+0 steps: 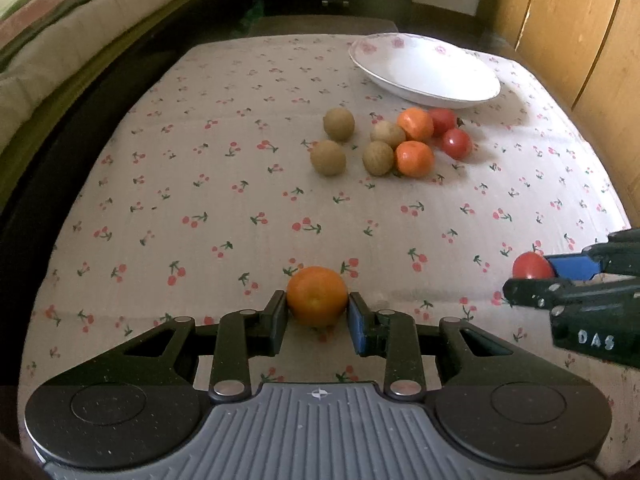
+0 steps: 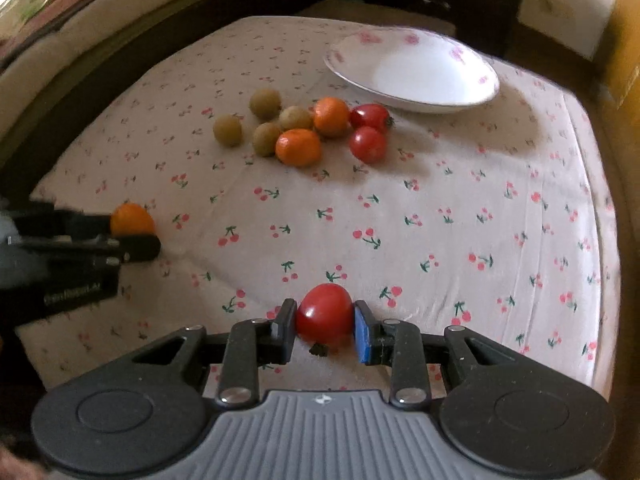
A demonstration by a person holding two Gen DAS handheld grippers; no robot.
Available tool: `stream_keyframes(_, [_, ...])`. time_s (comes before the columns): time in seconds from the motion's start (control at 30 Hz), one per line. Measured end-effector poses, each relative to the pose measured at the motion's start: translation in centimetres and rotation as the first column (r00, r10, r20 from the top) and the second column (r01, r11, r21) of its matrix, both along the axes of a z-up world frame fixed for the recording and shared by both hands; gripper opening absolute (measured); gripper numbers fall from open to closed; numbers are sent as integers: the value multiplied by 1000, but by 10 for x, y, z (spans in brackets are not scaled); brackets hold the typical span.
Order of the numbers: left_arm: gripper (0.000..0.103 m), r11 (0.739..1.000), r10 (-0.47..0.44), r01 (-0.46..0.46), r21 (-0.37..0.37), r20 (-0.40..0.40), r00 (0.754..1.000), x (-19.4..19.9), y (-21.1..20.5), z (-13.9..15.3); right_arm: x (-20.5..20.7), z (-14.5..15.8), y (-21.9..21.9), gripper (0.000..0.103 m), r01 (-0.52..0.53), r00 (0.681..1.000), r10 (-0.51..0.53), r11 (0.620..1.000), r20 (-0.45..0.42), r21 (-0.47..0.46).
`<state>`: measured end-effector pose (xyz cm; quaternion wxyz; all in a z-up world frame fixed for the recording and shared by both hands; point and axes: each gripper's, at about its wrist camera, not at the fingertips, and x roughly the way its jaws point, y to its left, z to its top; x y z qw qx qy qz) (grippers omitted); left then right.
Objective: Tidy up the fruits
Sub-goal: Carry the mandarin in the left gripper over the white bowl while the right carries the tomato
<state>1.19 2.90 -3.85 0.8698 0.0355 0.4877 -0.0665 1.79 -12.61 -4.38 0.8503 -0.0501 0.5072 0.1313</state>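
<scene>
My left gripper (image 1: 317, 312) is shut on an orange (image 1: 317, 295) above the near part of the table; the same orange (image 2: 132, 220) shows at the left of the right wrist view. My right gripper (image 2: 325, 322) is shut on a red tomato (image 2: 325, 312), which also appears at the right edge of the left wrist view as a red tomato (image 1: 532, 266). Farther back lies a cluster: several brown round fruits (image 1: 339, 124), two oranges (image 1: 415, 159) and two tomatoes (image 1: 457, 143). Behind them sits a white plate (image 1: 424, 70) with nothing on it.
The table wears a cherry-print cloth (image 1: 224, 208). A bed or sofa with cushions (image 1: 60, 40) runs along the left, wooden cabinet doors (image 1: 580, 32) stand at the right. Bare cloth stretches between the fruit cluster and the grippers.
</scene>
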Motion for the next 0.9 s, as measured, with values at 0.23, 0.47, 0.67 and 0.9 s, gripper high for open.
stream_keyframes(0.23, [51, 998, -14, 15, -58, 20, 1000, 1, 7, -2, -1, -1, 2, 32, 29, 999, -29, 1000, 36, 0])
stream_keyframes(0.47, [67, 994, 30, -28, -108, 22, 999, 7, 15, 1, -3, -1, -7, 33, 51, 998, -52, 998, 30, 33])
stream_keyframes(0.67, [69, 993, 54, -49, -109, 39, 998, 15, 10, 7, -4, -1, -2, 33, 28, 999, -27, 1000, 36, -7])
stream_keyframes(0.9, [62, 1000, 9, -7, -30, 41, 999, 28, -7, 0, -6, 0, -10, 30, 43, 999, -43, 999, 18, -11])
